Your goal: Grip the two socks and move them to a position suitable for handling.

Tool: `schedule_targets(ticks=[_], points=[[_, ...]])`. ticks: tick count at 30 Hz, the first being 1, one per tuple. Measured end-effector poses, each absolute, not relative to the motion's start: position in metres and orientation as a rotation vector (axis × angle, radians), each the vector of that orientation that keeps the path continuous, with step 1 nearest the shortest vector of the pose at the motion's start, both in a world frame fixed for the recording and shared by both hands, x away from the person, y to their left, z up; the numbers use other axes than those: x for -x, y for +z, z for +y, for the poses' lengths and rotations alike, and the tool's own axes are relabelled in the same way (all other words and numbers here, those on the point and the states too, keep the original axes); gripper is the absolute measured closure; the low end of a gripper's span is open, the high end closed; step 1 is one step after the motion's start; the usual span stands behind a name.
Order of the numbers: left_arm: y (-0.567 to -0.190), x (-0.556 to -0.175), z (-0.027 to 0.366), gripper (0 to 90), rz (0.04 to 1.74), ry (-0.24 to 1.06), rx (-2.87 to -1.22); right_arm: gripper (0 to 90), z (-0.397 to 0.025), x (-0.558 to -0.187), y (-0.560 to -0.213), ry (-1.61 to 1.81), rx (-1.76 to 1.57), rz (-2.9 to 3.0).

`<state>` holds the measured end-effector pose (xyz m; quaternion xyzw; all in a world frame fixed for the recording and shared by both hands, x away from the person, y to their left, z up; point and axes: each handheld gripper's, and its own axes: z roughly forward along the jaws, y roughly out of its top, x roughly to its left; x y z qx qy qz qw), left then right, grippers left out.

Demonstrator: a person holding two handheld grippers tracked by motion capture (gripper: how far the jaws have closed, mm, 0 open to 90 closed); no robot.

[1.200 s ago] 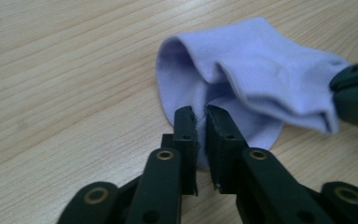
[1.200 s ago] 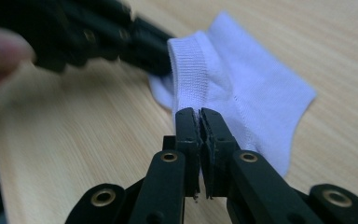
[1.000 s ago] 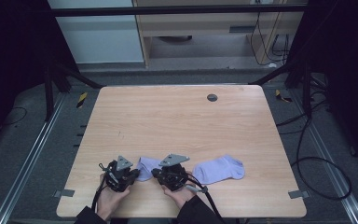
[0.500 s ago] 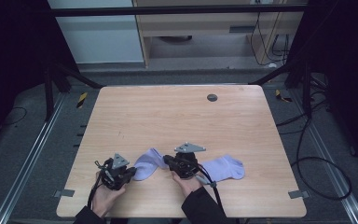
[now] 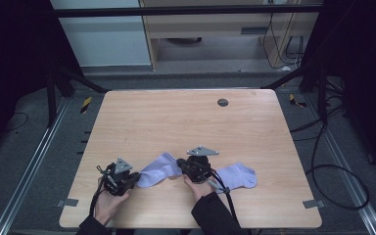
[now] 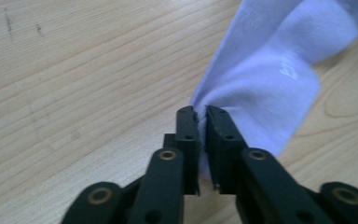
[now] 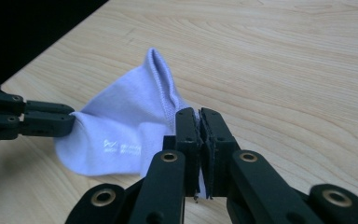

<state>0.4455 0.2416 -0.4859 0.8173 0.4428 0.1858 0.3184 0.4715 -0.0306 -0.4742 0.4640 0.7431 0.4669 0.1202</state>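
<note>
At the near edge of the wooden table (image 5: 191, 122), the left gripper (image 6: 200, 122) has its jaws pinched together on one end of a pale lavender sock (image 6: 270, 74), and the right gripper (image 7: 199, 122) has its jaws clamped just as tightly on the sock's other end, so the fabric is held between the two. Just to the right of the right gripper, a second lavender sock (image 5: 237, 175) lies flat on the table. Near the far edge sits a small dark round disc (image 5: 223, 102).
</note>
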Motion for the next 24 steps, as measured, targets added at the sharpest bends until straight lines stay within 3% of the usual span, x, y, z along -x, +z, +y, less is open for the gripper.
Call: schedule_targets(ticks=[4, 8, 13, 18, 24], points=[[-0.485, -0.446, 0.248, 71.2, 1.206, 0.530, -2.096, 84.4, -0.030, -0.471, -0.478, 1.298, -1.363, 2.168], [-0.480, -0.442, 0.252, 63.7, 1.234, 0.556, -2.025, 73.6, -0.035, -0.472, -0.479, 1.262, -1.350, 2.140], [-0.482, -0.442, 0.247, 60.9, 1.241, 0.531, -2.039, 66.9, -0.037, -0.472, -0.482, 1.216, -1.337, 2.169], [-0.489, -0.445, 0.240, 63.3, 1.256, 0.517, -2.082, 65.9, -0.036, -0.476, -0.491, 1.134, -1.347, 2.203], [-0.493, -0.448, 0.236, 78.2, 1.266, 0.477, -2.104, 74.7, -0.034, -0.480, -0.499, 1.042, -1.354, 2.230]])
